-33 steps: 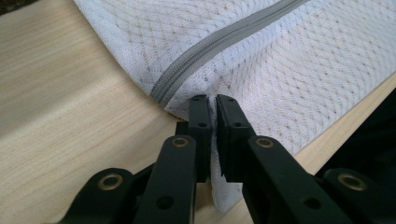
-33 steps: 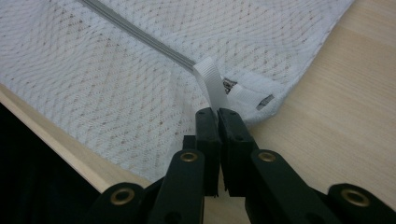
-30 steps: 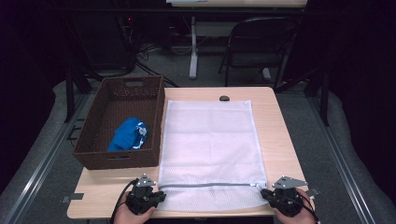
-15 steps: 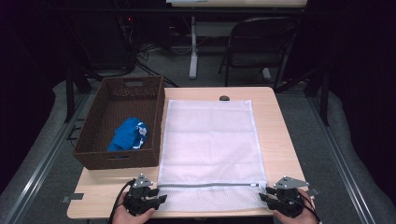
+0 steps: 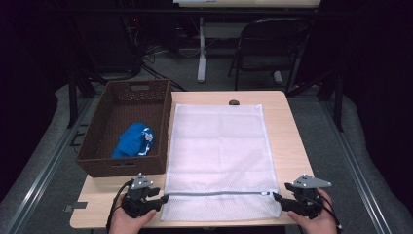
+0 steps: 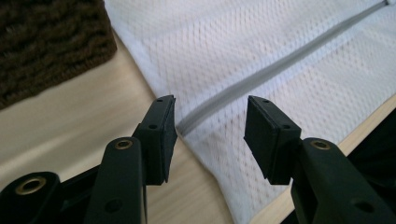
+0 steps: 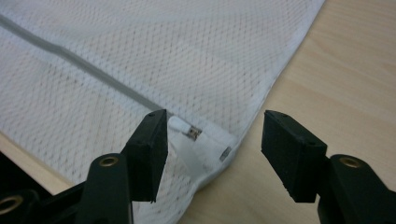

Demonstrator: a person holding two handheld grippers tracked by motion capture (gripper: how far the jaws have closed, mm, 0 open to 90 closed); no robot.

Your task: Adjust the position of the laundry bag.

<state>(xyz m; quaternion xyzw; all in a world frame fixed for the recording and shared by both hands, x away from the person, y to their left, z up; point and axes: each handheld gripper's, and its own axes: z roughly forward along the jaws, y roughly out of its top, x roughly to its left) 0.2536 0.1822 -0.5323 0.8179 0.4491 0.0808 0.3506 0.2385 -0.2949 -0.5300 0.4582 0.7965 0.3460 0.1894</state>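
A white mesh laundry bag (image 5: 216,146) lies flat on the wooden table (image 5: 287,141), its grey zipper (image 5: 214,194) running along the near end. My left gripper (image 5: 163,199) hovers at the bag's near left corner. Its jaws have just been opening, and the zipper's end (image 6: 224,98) lies below the gap between them, untouched. My right gripper (image 5: 276,199) is at the near right corner. Its jaws have also just been opening and stand wide above the zipper pull (image 7: 189,132). Neither gripper's pads press on the mesh (image 7: 187,56).
A brown wicker basket (image 5: 92,146) stands left of the bag and holds a blue cloth (image 5: 135,140). Its corner (image 6: 46,42) shows in the left gripper view. A small dark object (image 5: 234,102) sits at the table's far edge. A folding chair (image 5: 265,44) stands beyond.
Both grippers have opened and let go of the bag's near corners. Both hands have risen slightly. The bag lies as before.
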